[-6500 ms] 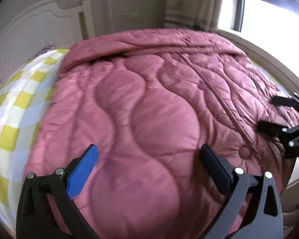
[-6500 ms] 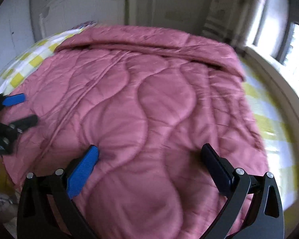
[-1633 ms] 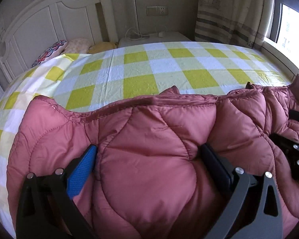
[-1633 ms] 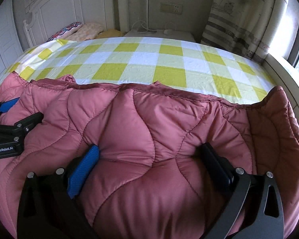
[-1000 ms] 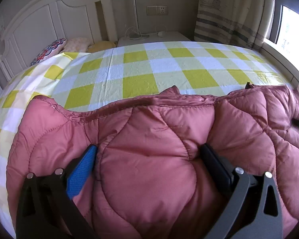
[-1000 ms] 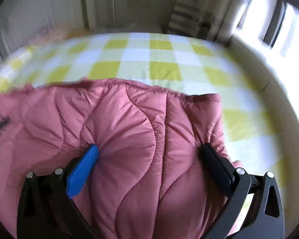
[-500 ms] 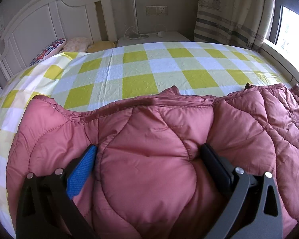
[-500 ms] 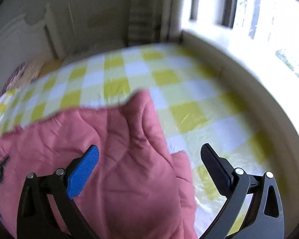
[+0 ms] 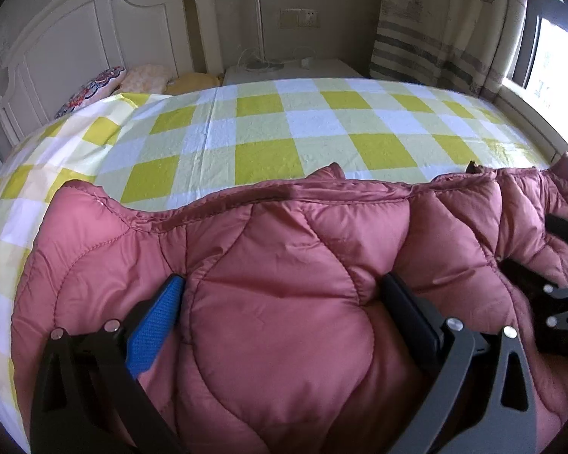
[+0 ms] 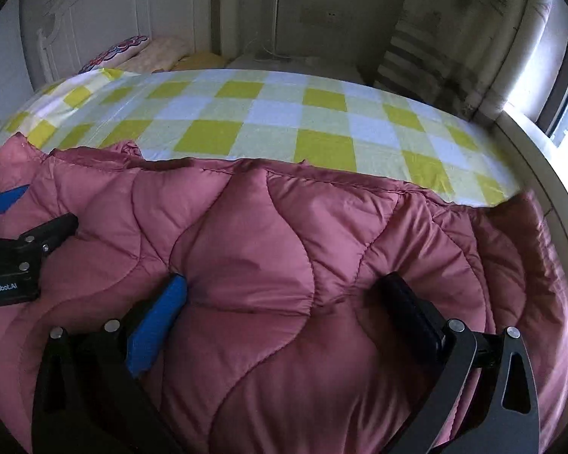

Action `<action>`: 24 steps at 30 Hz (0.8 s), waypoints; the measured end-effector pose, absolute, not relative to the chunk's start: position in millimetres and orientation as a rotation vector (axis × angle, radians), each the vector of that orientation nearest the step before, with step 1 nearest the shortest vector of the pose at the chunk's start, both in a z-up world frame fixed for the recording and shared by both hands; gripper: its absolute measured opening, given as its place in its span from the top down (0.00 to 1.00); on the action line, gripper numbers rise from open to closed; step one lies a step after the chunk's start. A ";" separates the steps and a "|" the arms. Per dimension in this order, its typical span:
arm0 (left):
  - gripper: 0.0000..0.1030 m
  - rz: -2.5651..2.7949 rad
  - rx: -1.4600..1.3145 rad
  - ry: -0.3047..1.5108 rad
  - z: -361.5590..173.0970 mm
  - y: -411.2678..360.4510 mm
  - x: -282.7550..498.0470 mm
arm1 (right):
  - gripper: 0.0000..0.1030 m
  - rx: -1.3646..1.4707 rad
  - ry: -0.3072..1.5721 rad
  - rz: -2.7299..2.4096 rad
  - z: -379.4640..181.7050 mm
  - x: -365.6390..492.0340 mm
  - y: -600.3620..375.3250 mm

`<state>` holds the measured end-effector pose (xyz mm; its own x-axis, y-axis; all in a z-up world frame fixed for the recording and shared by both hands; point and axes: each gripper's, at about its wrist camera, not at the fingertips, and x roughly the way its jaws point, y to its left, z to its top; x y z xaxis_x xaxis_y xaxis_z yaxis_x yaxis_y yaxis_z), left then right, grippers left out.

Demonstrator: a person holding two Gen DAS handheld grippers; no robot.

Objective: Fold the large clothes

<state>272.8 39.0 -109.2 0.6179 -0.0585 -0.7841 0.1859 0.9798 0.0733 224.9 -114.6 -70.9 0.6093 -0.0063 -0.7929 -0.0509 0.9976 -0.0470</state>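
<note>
A pink quilted garment [image 9: 276, 234] lies folded in a thick band across the near part of the bed, its stitched edge facing the headboard. My left gripper [image 9: 284, 283] is open, its fingers pressed down into the padding, which bulges up between them. In the right wrist view the same garment [image 10: 246, 227] fills the lower half. My right gripper [image 10: 284, 282] is also open, sunk into the fabric. Each gripper shows in the other's view: the right gripper [image 9: 560, 265] at the far right, the left gripper [image 10: 22, 238] at the far left.
Beyond the garment the yellow and white checked sheet [image 9: 269, 125] is bare up to the white headboard [image 9: 75, 38]. Pillows [image 9: 102, 87] lie at the back left and a white nightstand [image 9: 291, 70] with cables stands behind. A striped curtain [image 9: 447, 26] and a window ledge [image 10: 530, 143] run along the right.
The right gripper, which had swung off to the right over the sheet half a second ago, is back down on the garment beside the left one. The left gripper has not moved.
</note>
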 end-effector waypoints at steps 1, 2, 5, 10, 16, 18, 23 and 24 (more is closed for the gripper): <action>0.02 -0.137 0.171 0.905 -107.4 37.0 273.5 | 0.04 -0.064 0.914 0.027 -70.4 225.1 -115.6; 0.02 -0.130 0.195 0.908 -101.3 34.2 273.3 | 0.04 -0.059 0.913 0.028 -68.9 222.7 -118.3; 0.02 -0.123 0.140 0.816 -71.9 46.8 266.4 | 0.04 -0.045 0.908 0.032 -66.0 216.9 -120.7; 0.02 -0.071 -0.072 0.940 -100.5 113.8 293.8 | 0.04 -0.028 0.900 0.045 -71.4 211.0 -124.3; 0.03 -0.072 -0.088 0.895 -89.0 115.1 288.8 | 0.04 -0.021 0.899 0.052 -71.1 210.6 -126.5; 0.02 -0.051 -0.093 0.827 -74.9 119.6 283.7 | 0.04 -0.017 0.900 0.053 -71.2 210.1 -127.2; 0.02 -0.006 -0.196 0.940 -103.2 151.7 300.9 | 0.04 -0.014 0.897 0.055 -71.0 210.1 -127.0; 0.02 -0.012 -0.218 0.941 -105.7 155.0 301.3 | 0.04 -0.014 0.897 0.055 -70.9 210.0 -127.5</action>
<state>301.3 155.0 -105.7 0.5909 -0.1048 -0.7999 -0.0846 0.9780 -0.1907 210.0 -127.5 -70.9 0.6229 0.0425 -0.7811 -0.0539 0.9985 0.0113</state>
